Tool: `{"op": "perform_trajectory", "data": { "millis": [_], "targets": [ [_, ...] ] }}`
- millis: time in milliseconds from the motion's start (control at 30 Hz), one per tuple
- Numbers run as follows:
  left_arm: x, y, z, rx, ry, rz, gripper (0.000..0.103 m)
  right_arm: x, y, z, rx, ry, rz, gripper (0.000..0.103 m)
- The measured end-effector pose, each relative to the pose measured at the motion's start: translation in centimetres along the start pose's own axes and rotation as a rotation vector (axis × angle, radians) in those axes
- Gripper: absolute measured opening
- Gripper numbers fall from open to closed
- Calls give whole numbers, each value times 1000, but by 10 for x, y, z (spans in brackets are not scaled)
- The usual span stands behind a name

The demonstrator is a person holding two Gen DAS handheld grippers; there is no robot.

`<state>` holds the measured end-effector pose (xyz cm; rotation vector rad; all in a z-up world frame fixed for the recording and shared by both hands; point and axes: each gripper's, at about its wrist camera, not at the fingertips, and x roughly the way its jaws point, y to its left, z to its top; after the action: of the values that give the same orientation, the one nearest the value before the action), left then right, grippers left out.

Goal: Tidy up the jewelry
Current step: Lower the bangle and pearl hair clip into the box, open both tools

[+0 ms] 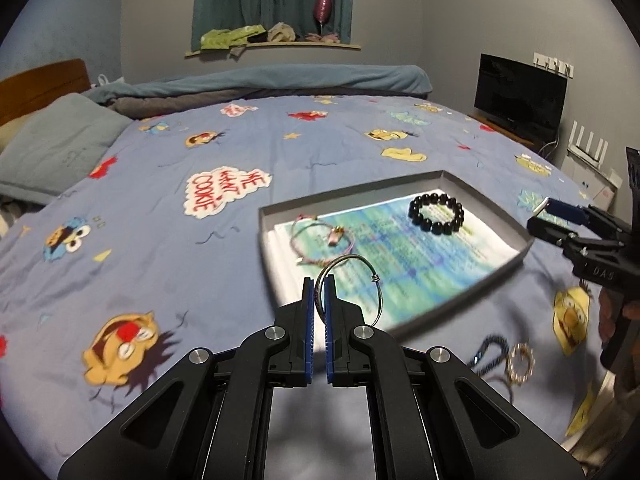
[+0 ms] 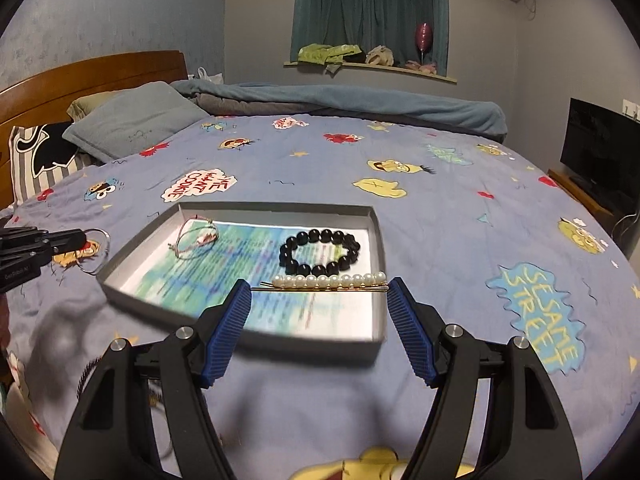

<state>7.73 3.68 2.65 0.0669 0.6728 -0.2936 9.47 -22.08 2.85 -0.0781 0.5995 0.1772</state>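
Note:
A grey shallow box (image 1: 524, 254) (image 2: 120, 258) lies on the bed. In it are a black bead bracelet (image 1: 436, 214) (image 2: 320, 252) and a thin pink cord bracelet (image 1: 316, 240) (image 2: 194, 240). My left gripper (image 1: 319, 284) is shut on a silver wire bangle (image 1: 376, 276), held above the box's near left part; it also shows in the right wrist view (image 2: 98, 252). My right gripper (image 2: 320, 290) is open over the box's near edge. A pearl hair pin (image 2: 328, 282) spans between its fingertips, just above the box floor. The right gripper also shows in the left wrist view (image 1: 540, 210).
A dark blue cord bracelet (image 1: 490, 354) and a gold ring bracelet (image 1: 520, 362) lie on the bedspread (image 1: 160, 240) right of my left gripper. Pillows (image 2: 132, 124) and a folded blanket (image 2: 340, 100) sit at the far side. A TV (image 1: 520, 96) stands at the right.

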Motion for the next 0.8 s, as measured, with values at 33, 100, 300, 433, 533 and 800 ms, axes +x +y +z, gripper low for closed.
{"op": "perform_trajectory", "data": {
  "millis": [33,100,300,433,533,800],
  "targets": [
    [7,0,3,-7,10,-7,5,6,1,2,-5,13,2,70],
    [20,1,7,-30,36,-25,5,17,4,5,-21,47,4,70],
    [51,0,7,-68,113,-62,5,49,12,1,-41,144,19,70],
    [59,-2,6,-63,129,-61,5,63,14,-5,-41,192,23,70],
    [64,-1,5,-61,142,-53,5,67,15,-6,-41,205,26,70],
    [74,1,-2,-66,187,-49,5,76,15,-1,-50,268,27,70]
  ]
}}
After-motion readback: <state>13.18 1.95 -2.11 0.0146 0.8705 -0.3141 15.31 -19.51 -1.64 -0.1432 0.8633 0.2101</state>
